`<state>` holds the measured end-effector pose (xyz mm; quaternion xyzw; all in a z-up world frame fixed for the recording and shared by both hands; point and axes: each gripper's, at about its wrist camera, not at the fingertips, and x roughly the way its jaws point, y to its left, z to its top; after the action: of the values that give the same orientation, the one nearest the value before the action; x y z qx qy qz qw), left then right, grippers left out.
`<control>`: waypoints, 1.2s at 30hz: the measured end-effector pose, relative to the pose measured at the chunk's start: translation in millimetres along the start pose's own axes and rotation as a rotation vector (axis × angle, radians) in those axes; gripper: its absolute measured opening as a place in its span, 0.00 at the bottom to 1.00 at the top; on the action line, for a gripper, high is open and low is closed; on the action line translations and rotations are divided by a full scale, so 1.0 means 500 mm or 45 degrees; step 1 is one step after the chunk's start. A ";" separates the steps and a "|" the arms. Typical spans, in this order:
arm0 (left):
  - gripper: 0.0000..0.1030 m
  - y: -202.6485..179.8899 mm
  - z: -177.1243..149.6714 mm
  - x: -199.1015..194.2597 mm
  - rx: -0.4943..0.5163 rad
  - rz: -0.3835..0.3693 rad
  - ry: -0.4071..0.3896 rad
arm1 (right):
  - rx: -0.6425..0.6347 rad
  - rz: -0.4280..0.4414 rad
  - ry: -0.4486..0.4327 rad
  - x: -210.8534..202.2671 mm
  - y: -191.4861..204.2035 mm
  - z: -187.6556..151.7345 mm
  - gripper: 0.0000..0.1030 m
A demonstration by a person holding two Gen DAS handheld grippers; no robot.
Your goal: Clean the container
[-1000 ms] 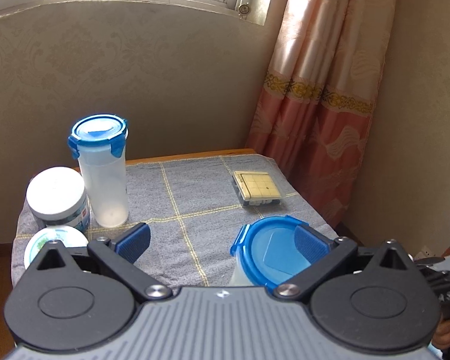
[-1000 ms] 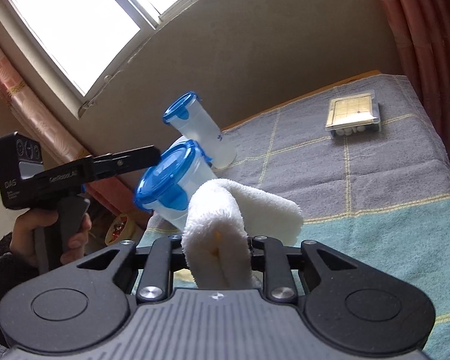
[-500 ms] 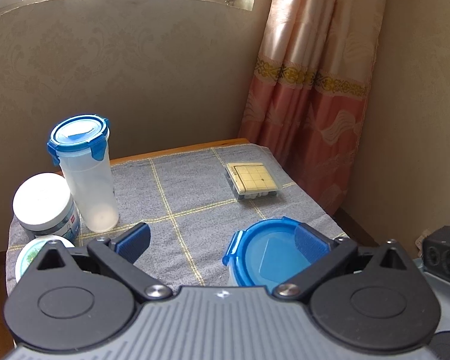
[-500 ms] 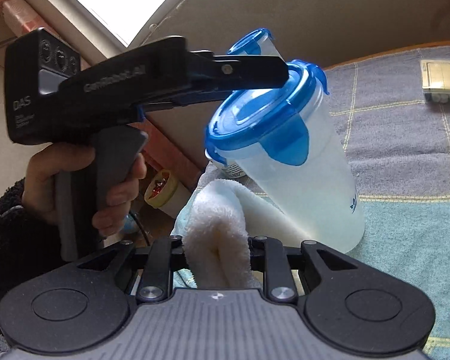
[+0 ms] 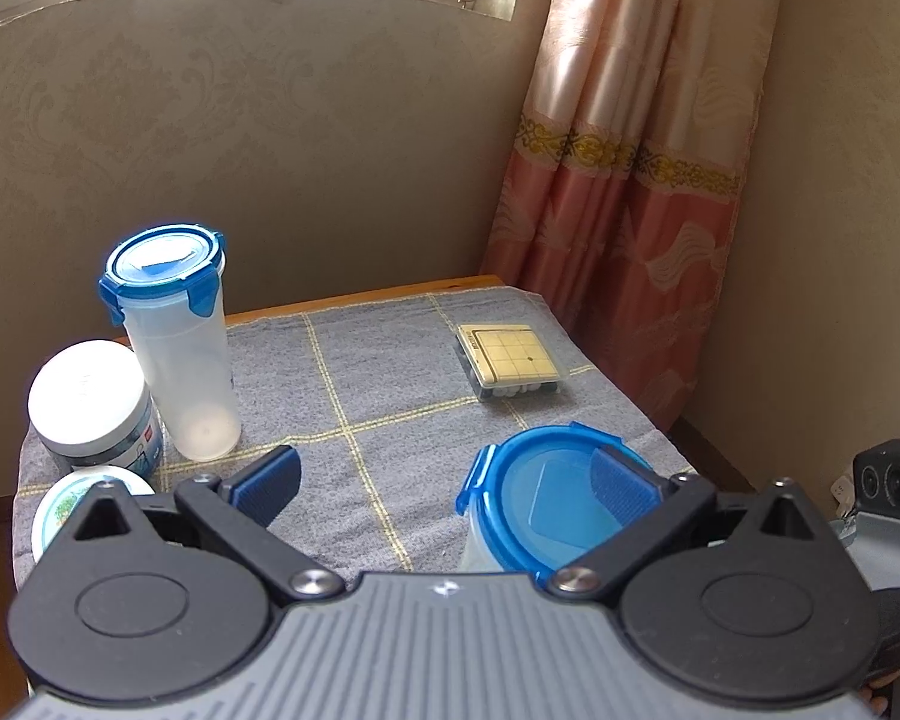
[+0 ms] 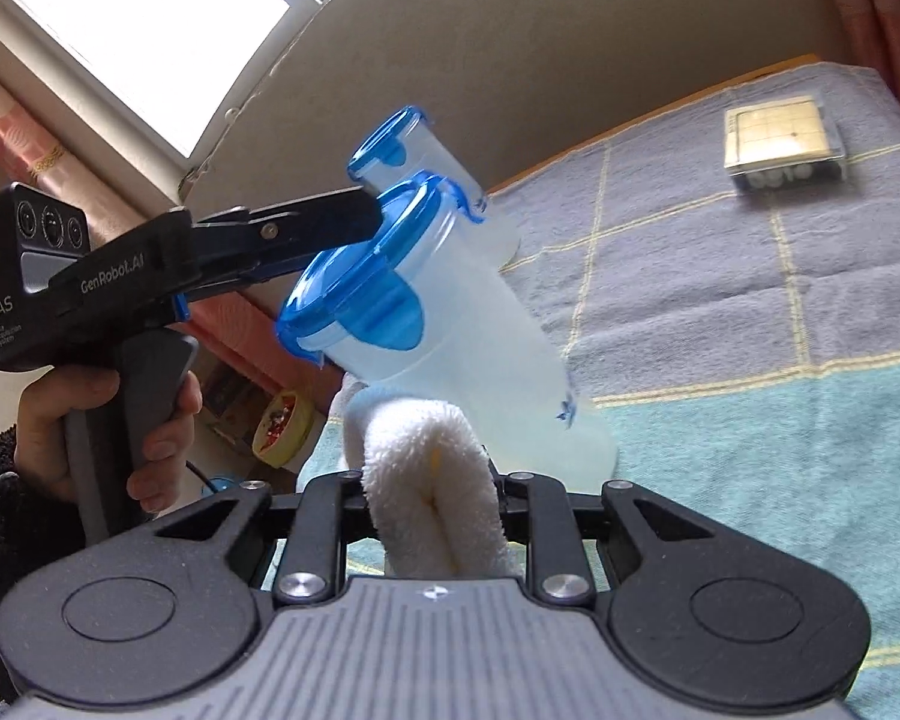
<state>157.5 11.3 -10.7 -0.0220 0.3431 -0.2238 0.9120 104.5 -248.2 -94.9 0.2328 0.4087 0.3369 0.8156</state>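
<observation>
The left gripper [image 5: 444, 483], jaws spread wide, rests one finger atop the blue-lidded container [image 6: 450, 336] on the table's near edge, seemingly steadying it, while the right gripper [image 6: 432, 516], clamped on a white towel [image 6: 432, 480], presses against its side.

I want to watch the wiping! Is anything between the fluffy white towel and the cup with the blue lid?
Nothing visible. The towel, held in the right gripper, sits right by the cup.
</observation>
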 end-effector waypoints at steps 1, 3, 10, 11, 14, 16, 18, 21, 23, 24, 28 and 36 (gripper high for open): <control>1.00 -0.001 -0.001 -0.001 0.001 0.004 0.000 | 0.007 -0.006 -0.007 -0.005 -0.004 0.001 0.26; 1.00 -0.002 -0.002 -0.003 0.004 0.009 -0.002 | 0.021 -0.017 -0.021 -0.014 -0.011 0.002 0.26; 1.00 -0.002 -0.007 -0.015 0.009 0.025 0.004 | 0.036 -0.070 -0.077 -0.042 -0.029 0.005 0.26; 1.00 -0.003 -0.007 -0.016 0.011 0.027 0.005 | 0.040 -0.078 -0.088 -0.045 -0.031 0.007 0.26; 1.00 -0.006 -0.008 -0.019 0.018 0.031 0.009 | 0.040 -0.098 -0.106 -0.053 -0.037 0.010 0.26; 1.00 -0.007 -0.008 -0.021 0.024 0.034 0.011 | 0.043 -0.109 -0.118 -0.060 -0.041 0.012 0.26; 1.00 -0.009 -0.007 -0.022 0.030 0.037 0.013 | 0.044 -0.118 -0.129 -0.066 -0.045 0.014 0.26; 0.99 -0.011 -0.007 -0.025 0.038 0.041 0.016 | 0.046 -0.145 -0.148 -0.077 -0.051 0.015 0.26; 0.99 -0.012 -0.007 -0.027 0.044 0.044 0.019 | 0.038 -0.156 -0.156 -0.084 -0.053 0.015 0.26; 0.99 -0.013 -0.005 -0.028 0.046 0.041 0.013 | 0.035 -0.161 -0.161 -0.087 -0.053 0.015 0.26; 0.99 -0.016 0.005 -0.031 0.049 0.017 -0.011 | 0.000 -0.142 -0.169 -0.102 -0.041 0.008 0.22; 0.99 -0.023 0.012 -0.003 0.077 0.022 0.003 | -0.048 -0.105 -0.134 -0.104 -0.010 -0.002 0.21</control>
<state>156.0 1.1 -3.0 0.0087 0.3373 -0.2261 0.9138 82.6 -289.8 -72.0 0.2178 0.3682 0.2980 0.8533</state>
